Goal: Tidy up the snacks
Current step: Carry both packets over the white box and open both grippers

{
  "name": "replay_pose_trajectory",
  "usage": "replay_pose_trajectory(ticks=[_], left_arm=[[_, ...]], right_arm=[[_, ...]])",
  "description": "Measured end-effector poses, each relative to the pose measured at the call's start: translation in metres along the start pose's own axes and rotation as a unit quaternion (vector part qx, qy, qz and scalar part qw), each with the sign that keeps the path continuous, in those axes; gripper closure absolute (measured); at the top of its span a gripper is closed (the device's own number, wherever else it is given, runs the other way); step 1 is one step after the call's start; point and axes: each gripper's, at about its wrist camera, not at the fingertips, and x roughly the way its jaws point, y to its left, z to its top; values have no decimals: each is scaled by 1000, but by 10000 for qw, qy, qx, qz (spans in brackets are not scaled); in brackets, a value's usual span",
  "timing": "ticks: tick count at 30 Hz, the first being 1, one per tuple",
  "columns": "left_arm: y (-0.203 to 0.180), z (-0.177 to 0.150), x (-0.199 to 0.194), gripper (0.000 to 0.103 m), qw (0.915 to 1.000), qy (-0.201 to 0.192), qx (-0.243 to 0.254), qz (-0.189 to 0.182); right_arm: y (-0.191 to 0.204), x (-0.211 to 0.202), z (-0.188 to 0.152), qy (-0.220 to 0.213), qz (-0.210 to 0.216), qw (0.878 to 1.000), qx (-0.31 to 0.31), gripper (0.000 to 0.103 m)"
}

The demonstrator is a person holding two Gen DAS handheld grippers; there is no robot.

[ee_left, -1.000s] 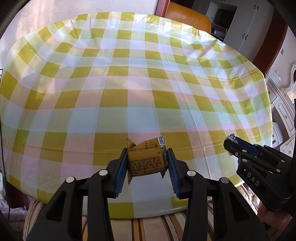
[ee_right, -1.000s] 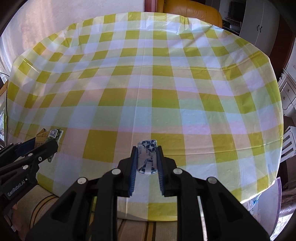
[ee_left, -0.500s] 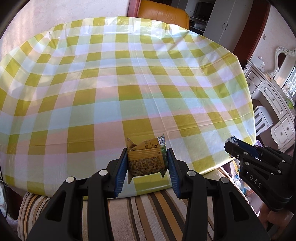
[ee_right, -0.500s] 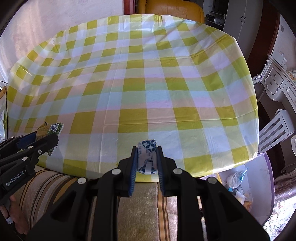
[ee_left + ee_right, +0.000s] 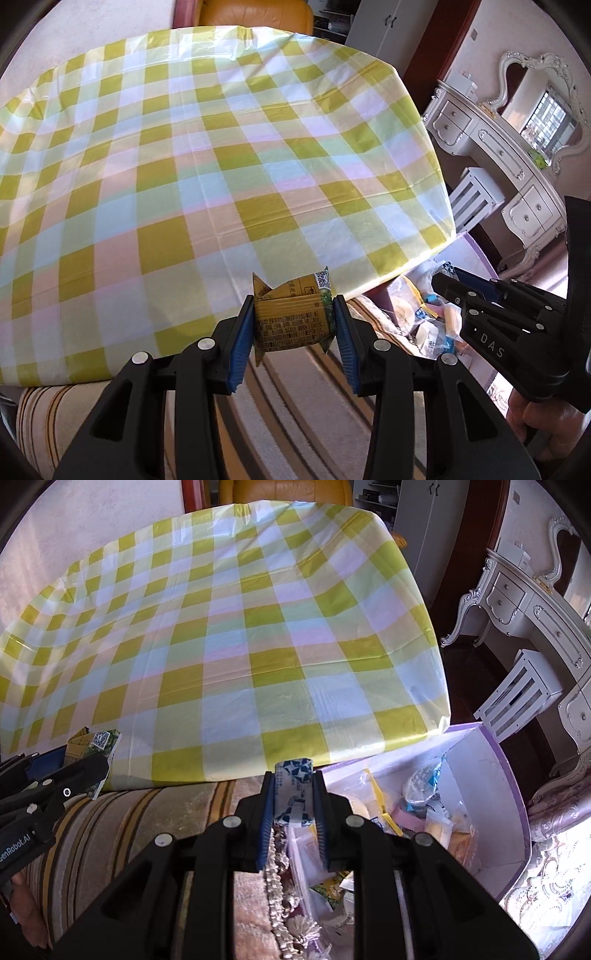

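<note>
My left gripper is shut on a yellow-green snack packet, held over the near edge of the checked table and a striped cushion. My right gripper is shut on a narrow blue-and-white snack packet, hanging beside the left rim of a purple-edged white box that holds several wrapped snacks. In the left wrist view the right gripper shows at the right, above the snack pile. In the right wrist view the left gripper shows at the left with its packet.
A striped sofa cushion lies below the table edge, with a fringed trim by the box. A white dresser and a small white slatted stool stand at the right. An orange chair is behind the table.
Both grippers have swung right and back off the table top, each keeping its packet. The table edge, striped cushion and snack box have come into view below them.
</note>
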Motion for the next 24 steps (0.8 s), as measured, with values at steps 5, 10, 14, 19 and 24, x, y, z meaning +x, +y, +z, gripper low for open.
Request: replay_pose_trajectory(ticks=[5,10,14,19,24], left_arm=[[-43,-2,15,63,9983,230,365,-395],[-81,-6,27,63,9939,466,687,-728],[-103,-9,36,63,9904,637,840,-891],[-126,-14,45,61,9851,828,1014,-1118],[-141,-20,50,32,9810,956,1221,-1165]], right_arm=[[-40,-3,-19,108,-341,9988,324,83],[-72,-4,-38,255,-615,9959,615,83],[-90,-4,-51,366,-807,9931,774,83],[-108,-5,-63,447,-1052,9886,976,82],[-121,-9,-70,436,-1261,9846,1132,53]])
